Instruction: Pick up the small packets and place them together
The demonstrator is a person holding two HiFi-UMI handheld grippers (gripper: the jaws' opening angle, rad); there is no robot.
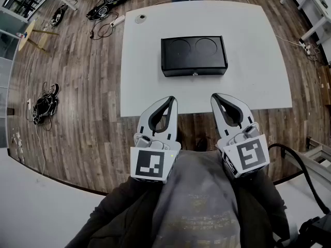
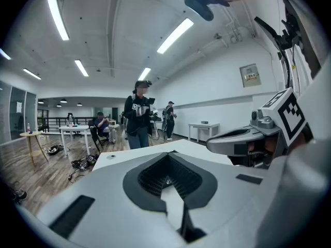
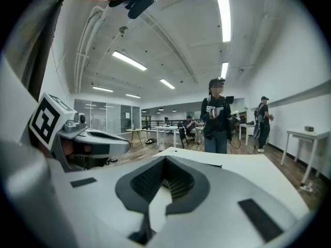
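Both tools sit low by the holder's chest, side by side. The left gripper [image 1: 169, 99] is clenched with nothing between its jaws, and the right gripper [image 1: 216, 95] is clamped on nothing too. Their tips reach just over the near edge of the white rectangular table [image 1: 248, 45]. Ahead of both, mid-table, lies a black oblong box with two round recesses [image 1: 193, 56]. Where the small packets lie I cannot tell.
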